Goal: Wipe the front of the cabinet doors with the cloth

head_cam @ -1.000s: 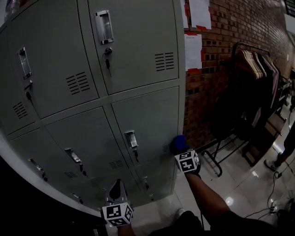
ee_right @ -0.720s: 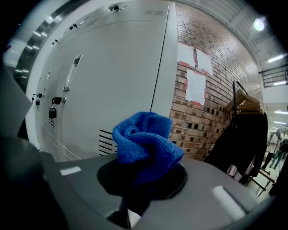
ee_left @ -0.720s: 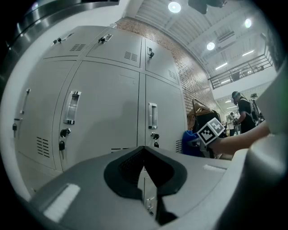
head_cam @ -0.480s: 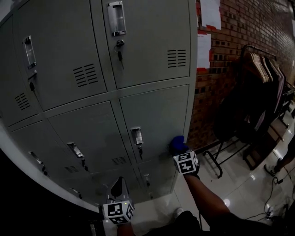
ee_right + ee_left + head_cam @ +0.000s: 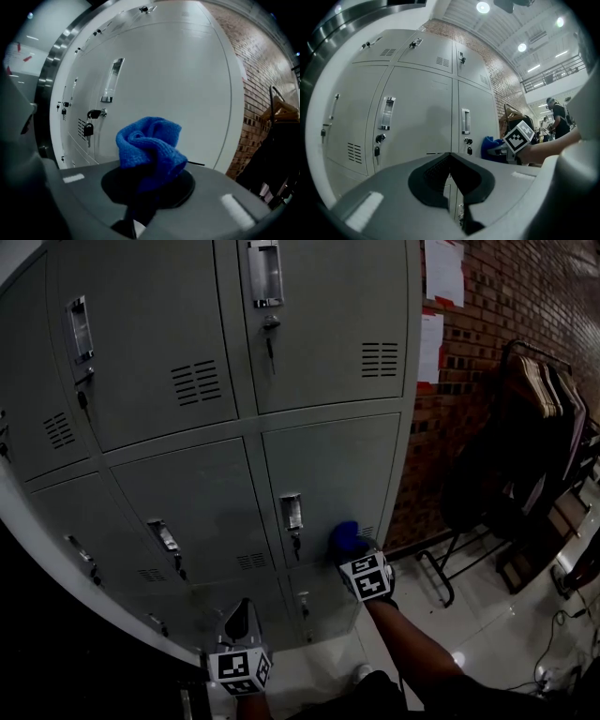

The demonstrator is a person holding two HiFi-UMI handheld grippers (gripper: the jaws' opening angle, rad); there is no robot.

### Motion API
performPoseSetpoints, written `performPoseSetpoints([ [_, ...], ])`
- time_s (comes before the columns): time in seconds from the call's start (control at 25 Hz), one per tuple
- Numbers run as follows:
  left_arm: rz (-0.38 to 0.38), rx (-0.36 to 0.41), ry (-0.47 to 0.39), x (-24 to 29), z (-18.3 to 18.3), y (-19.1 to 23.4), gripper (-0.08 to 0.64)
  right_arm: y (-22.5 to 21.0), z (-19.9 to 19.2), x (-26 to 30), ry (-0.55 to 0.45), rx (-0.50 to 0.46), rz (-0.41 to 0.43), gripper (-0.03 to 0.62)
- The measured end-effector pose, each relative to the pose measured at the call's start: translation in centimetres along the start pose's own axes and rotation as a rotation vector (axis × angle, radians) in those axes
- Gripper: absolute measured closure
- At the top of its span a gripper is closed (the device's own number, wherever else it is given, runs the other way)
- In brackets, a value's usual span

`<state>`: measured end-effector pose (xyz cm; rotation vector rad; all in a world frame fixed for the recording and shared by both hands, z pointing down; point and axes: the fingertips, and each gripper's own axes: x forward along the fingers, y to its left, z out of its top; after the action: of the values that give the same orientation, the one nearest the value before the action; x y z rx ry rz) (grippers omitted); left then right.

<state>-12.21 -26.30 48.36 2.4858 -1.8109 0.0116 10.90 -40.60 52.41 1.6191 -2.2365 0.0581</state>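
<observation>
Right gripper: jaws clamped on bunched blue cloth. Cloth sits at lower right corner of middle-row grey cabinet door, right of door handle and hanging key. Contact with door face unclear. Left gripper low in head view, well apart from cloth. Its jaws closed together, nothing between them, aimed at lower doors. Brick wall and clothes rack off to right.

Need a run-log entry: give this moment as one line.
right gripper: shut on cloth | cloth: apparently against door | left gripper: shut, empty, off the door
</observation>
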Motion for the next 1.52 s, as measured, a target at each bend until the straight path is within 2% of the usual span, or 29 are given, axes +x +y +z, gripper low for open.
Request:
performPoseSetpoints([
  [0.52,0.074,0.003,-0.012,-2.6,0.3,2.7,0.546,8.1,2.5,1.7,-0.036,-0.072,0.158,0.535],
  [0.76,0.113,0.001,-0.019,-4.0,0.5,4.1,0.546,10.7,3.3,2.2,-0.041,-0.092,0.193,0.535],
  [1.08,0.123,-0.001,-0.022,-5.0,0.9,4.4,0.546,11.6,3.6,2.4,-0.040,-0.083,0.205,0.535],
  [1.32,0.125,0.000,-0.030,-5.5,1.1,4.5,0.546,11.4,3.1,1.5,-0.044,-0.057,0.184,0.534],
  [1.52,0.094,-0.013,-0.033,-5.4,1.1,3.6,0.546,10.1,2.1,-1.7,-0.072,0.020,0.178,0.534],
])
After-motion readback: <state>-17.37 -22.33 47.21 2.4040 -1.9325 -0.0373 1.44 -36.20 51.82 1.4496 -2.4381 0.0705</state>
